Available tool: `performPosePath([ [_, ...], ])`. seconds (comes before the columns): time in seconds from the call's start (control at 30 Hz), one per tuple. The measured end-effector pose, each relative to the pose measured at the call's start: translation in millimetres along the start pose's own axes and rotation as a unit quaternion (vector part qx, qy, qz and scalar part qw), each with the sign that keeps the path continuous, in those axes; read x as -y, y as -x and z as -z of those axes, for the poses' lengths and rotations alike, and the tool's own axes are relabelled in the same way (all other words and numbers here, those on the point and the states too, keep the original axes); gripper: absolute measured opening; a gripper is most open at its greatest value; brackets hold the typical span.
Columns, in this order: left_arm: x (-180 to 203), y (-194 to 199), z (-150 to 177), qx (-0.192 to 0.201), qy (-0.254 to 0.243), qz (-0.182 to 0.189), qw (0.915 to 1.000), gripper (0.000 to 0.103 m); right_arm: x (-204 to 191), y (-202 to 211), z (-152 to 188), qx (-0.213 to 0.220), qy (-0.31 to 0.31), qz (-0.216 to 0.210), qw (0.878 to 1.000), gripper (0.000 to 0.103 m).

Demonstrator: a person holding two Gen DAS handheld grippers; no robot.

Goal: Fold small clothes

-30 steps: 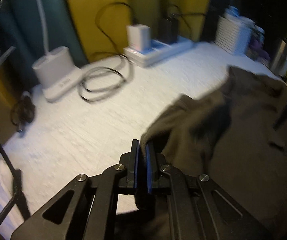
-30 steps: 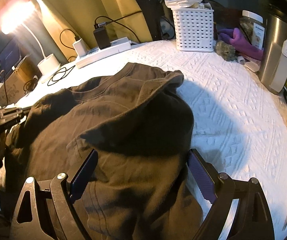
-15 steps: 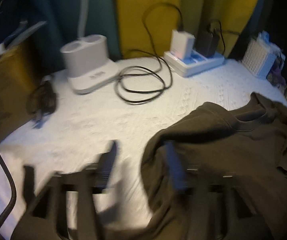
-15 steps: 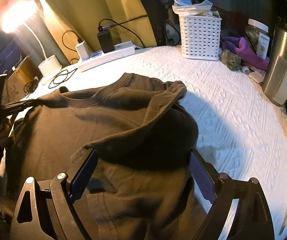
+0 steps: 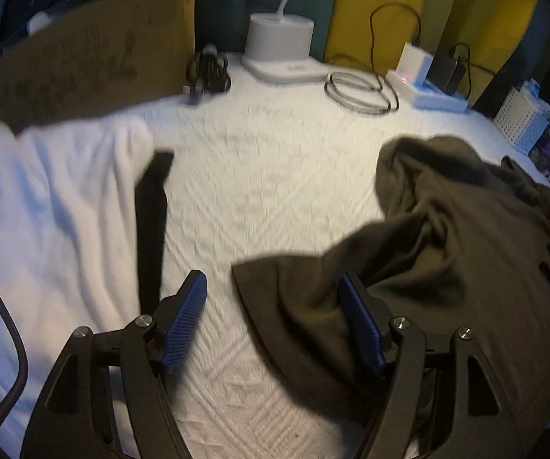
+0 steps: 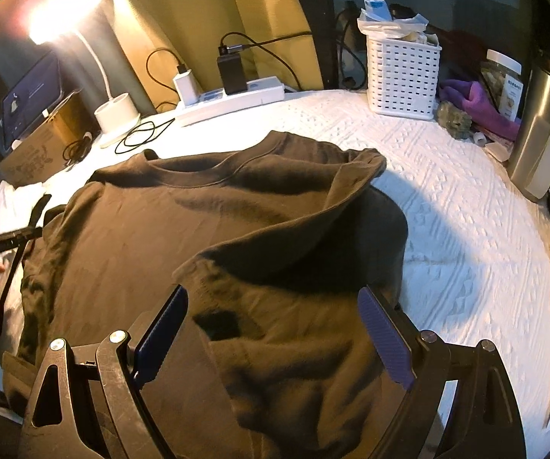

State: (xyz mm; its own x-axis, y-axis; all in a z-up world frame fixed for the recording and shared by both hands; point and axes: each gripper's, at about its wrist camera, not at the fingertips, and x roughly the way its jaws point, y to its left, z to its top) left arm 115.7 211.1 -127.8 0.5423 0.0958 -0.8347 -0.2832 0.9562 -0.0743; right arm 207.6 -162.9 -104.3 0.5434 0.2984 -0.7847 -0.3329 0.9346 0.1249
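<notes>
The dark brown shirt (image 6: 206,237) lies spread on the white textured counter (image 6: 447,206), collar toward the white power strip (image 6: 232,101) at the back edge. One sleeve is folded over the shirt body on the side nearer the white slotted basket (image 6: 403,72).

Left tongs (image 5: 275,321): spread. The jaws have just been opening, and nothing is pinched. A loose edge of the shirt lies between the two blue pads (image 5: 185,321), closer to the pad on the shirt side, and no pad presses on the cloth. The rest of the shirt extends away from these tongs toward the basket. In the right wrist view the left tongs (image 6: 26,225) sit at the shirt's shoulder edge, on the side facing the lamp base (image 6: 116,113).

Right tongs (image 6: 275,338): spread wide, positioned over the lower part of the shirt. Brown cloth fills the gap between the pads, which stand clear of it on both sides. The folded sleeve lies just beyond the fingertips.

A black strap (image 5: 152,225) lies on the counter beside the shirt, toward a cardboard box (image 5: 83,72).
</notes>
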Motion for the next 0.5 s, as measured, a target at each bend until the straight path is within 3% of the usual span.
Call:
performPosePath([
  [0.1,10.4,-1.8,7.7,0.02,-0.031,-0.019,0.9991,0.07,-2.4,4.5,2.5,0.003,0.0,0.001,1.0,0.091],
  [0.13,13.1,-1.8,10.7,0.032,-0.037,-0.022,0.9986,0.066,-3.6,6.6,3.5,0.004,0.0,0.002,1.0,0.091],
  [0.17,13.3,-0.5,11.5,0.039,-0.037,-0.017,0.9984,0.044,-4.3,8.2,4.4,0.004,0.0,0.002,1.0,0.091],
  [0.2,14.1,1.0,11.6,0.042,-0.038,-0.017,0.9983,0.016,-4.7,10.5,5.2,0.006,0.001,0.002,1.0,0.091],
  [0.23,12.4,1.5,10.7,0.039,-0.034,-0.008,0.9987,0.007,-5.1,12.5,6.1,0.007,0.001,0.002,1.0,0.091],
  [0.5,-4.1,53.5,-0.3,0.113,0.017,-0.056,0.9919,0.006,-0.1,29.1,10.1,0.023,-0.001,0.001,1.0,0.091],
])
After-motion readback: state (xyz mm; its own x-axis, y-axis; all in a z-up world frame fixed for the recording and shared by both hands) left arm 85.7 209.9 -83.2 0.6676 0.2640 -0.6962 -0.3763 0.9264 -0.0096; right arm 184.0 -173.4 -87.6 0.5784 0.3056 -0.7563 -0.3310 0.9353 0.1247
